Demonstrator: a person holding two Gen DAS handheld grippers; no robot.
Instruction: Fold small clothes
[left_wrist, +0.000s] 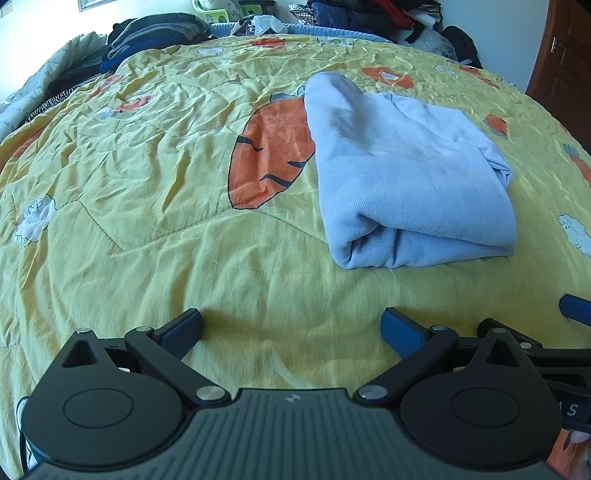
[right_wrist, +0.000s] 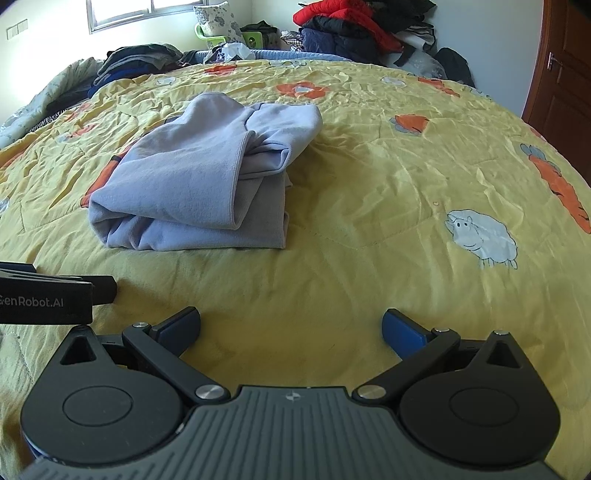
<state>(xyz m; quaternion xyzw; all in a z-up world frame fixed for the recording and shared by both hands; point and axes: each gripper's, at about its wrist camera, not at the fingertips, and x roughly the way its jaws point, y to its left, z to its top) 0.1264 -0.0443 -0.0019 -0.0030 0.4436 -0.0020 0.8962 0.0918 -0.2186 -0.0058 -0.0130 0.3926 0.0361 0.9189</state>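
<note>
A light blue garment (left_wrist: 402, 173) lies folded into a thick bundle on the yellow quilt (left_wrist: 147, 184), ahead and right of my left gripper (left_wrist: 291, 328). The left gripper is open and empty, low over the quilt, short of the bundle. In the right wrist view the same garment (right_wrist: 199, 181) lies ahead and to the left. My right gripper (right_wrist: 291, 326) is open and empty, also short of it. The left gripper's body (right_wrist: 44, 299) shows at the left edge there.
The quilt (right_wrist: 369, 184) has carrot and sheep prints. Piles of dark clothes (left_wrist: 155, 37) sit at the far left of the bed. A heap of red and dark clothes (right_wrist: 362, 26) stands at the back. A brown door (right_wrist: 561, 74) is at the right.
</note>
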